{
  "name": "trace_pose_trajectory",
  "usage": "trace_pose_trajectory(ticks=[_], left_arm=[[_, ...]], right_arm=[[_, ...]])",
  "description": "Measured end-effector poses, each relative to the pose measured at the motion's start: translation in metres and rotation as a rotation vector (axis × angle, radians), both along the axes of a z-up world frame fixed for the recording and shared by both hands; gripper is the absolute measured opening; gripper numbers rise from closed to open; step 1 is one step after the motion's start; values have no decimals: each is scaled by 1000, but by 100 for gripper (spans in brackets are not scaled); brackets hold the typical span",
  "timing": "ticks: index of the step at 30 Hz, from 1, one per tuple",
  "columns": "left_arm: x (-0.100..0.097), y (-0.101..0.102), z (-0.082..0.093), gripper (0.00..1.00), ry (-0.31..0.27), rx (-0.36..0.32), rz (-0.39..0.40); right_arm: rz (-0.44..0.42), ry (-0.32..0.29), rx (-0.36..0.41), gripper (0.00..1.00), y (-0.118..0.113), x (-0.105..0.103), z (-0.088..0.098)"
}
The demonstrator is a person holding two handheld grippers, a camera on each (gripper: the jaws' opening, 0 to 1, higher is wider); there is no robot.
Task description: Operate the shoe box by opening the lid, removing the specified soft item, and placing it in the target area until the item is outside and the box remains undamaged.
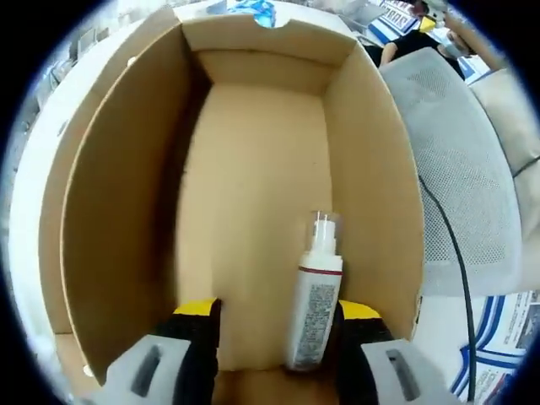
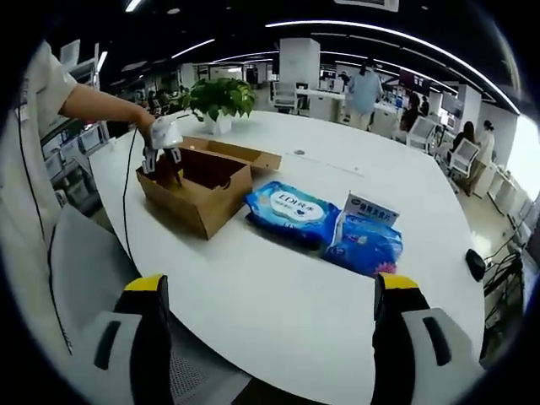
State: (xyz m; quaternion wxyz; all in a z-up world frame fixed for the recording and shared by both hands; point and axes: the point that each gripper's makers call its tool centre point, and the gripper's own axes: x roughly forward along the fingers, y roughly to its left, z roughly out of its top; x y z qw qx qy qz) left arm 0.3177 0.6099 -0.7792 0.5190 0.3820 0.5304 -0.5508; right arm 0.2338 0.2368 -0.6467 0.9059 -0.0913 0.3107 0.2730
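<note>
An open brown cardboard shoe box [image 1: 118,211] surrounds my left gripper [image 1: 278,333], which is down inside it and open. On the box floor lies a white spray bottle [image 1: 316,291] with a red band, between the jaws and close against the right one, with a gap to the left one. In the right gripper view the same box [image 2: 202,207] stands on the white table [image 2: 278,295], and a hand holds the left gripper [image 2: 160,156] in it. Two blue soft packs [image 2: 291,207] [image 2: 367,240] lie on the table right of the box. My right gripper [image 2: 274,337] hangs open above the table's near edge, holding nothing.
A potted plant [image 2: 219,97] stands behind the box. A grey mesh chair [image 1: 456,169] with a black cable [image 1: 460,270] over it sits beside the box; the chair [image 2: 80,253] is at the table's near left. People stand at far desks.
</note>
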Motion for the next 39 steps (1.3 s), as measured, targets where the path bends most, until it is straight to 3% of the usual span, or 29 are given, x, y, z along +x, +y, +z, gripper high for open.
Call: trace_pose_trajectory(ticks=[5, 11, 21, 39], left_arm=[[2, 0, -2, 50, -53, -14, 11], [6, -1, -4, 32, -134, -35, 11], [4, -6, -4, 21, -159, -56, 60], [11, -14, 9, 19, -226, -94, 148]], right_arm=[[14, 4, -1, 96, 7, 0, -3], [27, 4, 9, 96, 12, 1, -3], [35, -6, 11, 96, 14, 2, -1], [59, -18, 42, 92, 32, 3, -5]])
